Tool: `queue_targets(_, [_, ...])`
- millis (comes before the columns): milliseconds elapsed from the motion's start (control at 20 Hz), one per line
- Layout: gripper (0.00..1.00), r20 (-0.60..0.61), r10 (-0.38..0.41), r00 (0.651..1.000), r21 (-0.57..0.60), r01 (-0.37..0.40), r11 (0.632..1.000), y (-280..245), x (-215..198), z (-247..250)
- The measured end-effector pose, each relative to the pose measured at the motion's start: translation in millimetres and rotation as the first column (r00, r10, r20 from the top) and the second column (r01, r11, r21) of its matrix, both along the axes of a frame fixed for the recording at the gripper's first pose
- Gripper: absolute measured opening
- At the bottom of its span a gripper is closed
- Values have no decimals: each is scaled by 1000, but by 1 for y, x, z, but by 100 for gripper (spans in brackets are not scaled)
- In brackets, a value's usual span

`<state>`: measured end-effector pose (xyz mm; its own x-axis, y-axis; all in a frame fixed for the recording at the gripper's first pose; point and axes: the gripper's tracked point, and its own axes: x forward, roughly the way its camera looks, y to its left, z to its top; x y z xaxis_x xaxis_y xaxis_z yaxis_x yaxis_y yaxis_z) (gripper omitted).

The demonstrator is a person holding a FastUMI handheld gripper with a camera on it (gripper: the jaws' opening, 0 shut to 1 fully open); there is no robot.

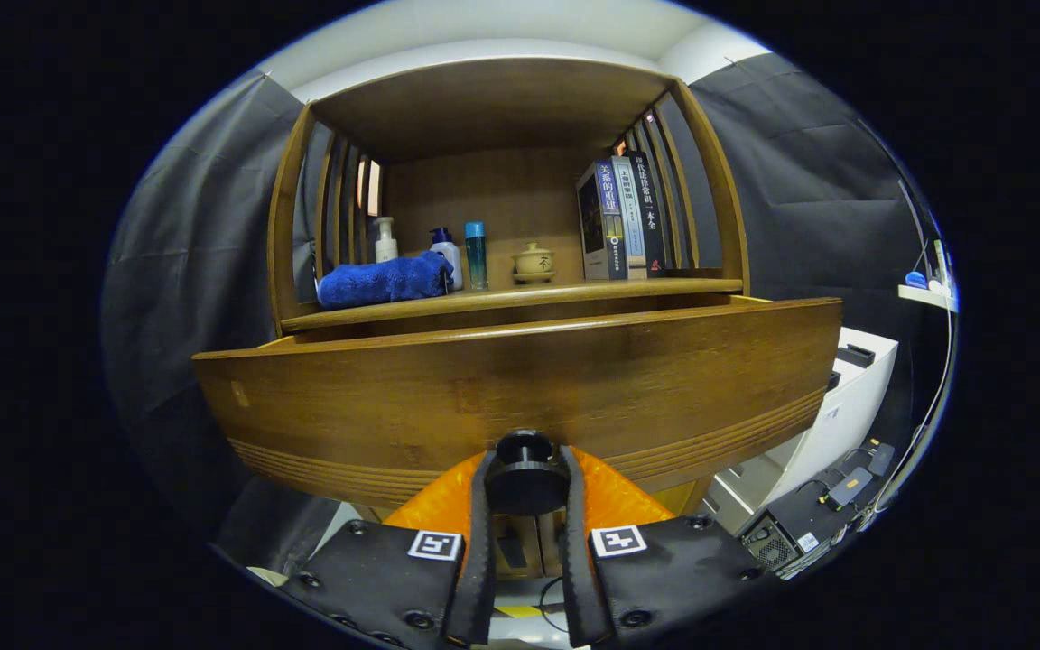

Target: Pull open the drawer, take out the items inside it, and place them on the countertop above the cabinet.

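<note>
Gripping the round dark knob (524,474) of the drawer (520,397), the gripper (525,483) has both fingers pressed against the knob's sides, one on each side. Directly ahead of the fingers, the wooden drawer front spans wide and stands pulled out from the cabinet (502,181); its inside is hidden behind the front panel, so I cannot tell what lies in it. Beyond and above the drawer sits the countertop (520,296), a wooden shelf surface. On it, up and to the left of the fingers, lies a folded blue towel (385,280), with a white pump bottle (385,239), a second white bottle with a blue cap (446,253) and a slim teal bottle (476,255) just behind or beside it. A small lidded ceramic cup (533,262) stands straight beyond the fingers, and upright books (619,219) lean farther right.
</note>
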<state>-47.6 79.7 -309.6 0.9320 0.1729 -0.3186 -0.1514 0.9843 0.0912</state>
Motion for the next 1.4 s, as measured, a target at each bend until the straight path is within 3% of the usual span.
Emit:
queue_targets(150, [39, 1, 8, 1000, -11, -8, 1000, -2, -10, 1])
queue_targets(400, [31, 5, -1, 1000, -9, 1, 1000, -6, -27, 2])
queue_targets(1400, [30, 9, 11, 1000, 9, -11, 1000, -11, -70, 2])
